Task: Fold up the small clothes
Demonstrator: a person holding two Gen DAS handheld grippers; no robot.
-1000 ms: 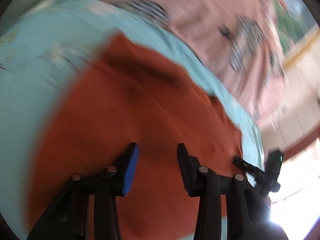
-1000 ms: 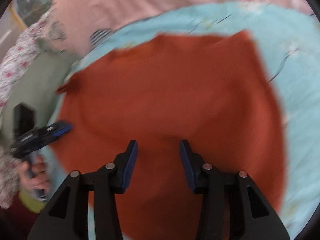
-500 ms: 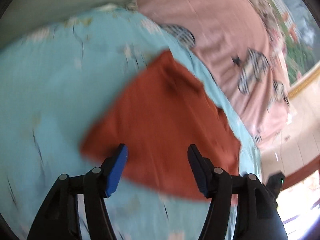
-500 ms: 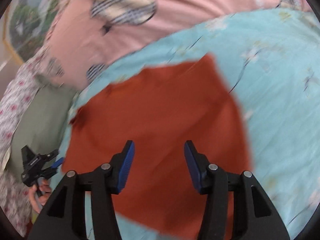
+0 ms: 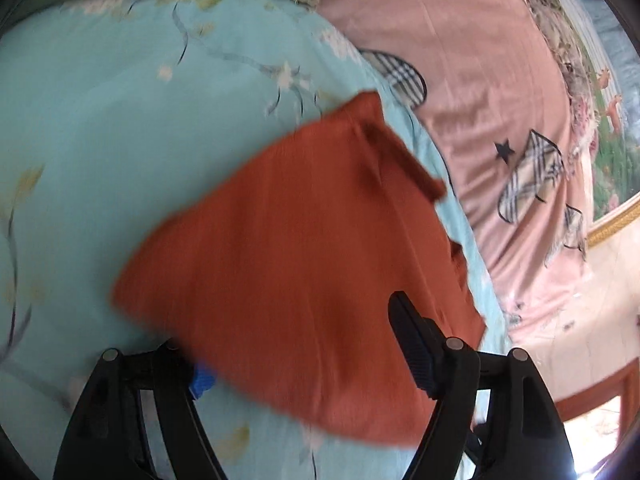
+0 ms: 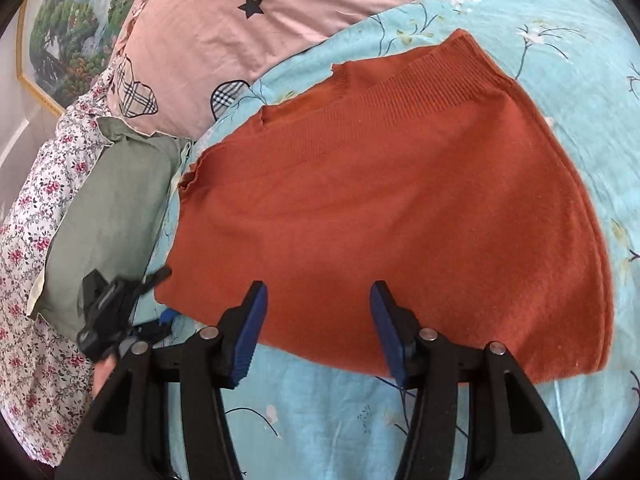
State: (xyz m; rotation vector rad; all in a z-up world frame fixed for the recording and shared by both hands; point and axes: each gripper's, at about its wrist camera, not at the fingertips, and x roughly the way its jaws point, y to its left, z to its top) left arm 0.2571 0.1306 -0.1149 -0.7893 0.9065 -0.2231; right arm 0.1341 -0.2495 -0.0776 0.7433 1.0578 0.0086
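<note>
Bed (image 6: 320,432) with light-blue floral sheet; pink quilt (image 6: 304,16); gold-framed landscape painting (image 6: 60,32) on wall.

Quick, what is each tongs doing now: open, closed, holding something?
Left tongs: open, just widened, over the orange garment, not gripping.
Right tongs: open, holding nothing.

One rust-orange garment (image 6: 400,208), two grippers, one green pillow (image 6: 108,216), one framed picture (image 6: 60,40).

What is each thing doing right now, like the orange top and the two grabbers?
Rust-orange knitted top: folded, lying flat on the light blue flowered bedsheet.
Left gripper: jaws open, just been opening, the top's edge between them, not pinched.
Right gripper: jaws open, just been opening, holding nothing.
Green pillow: lying beside the top.
</note>
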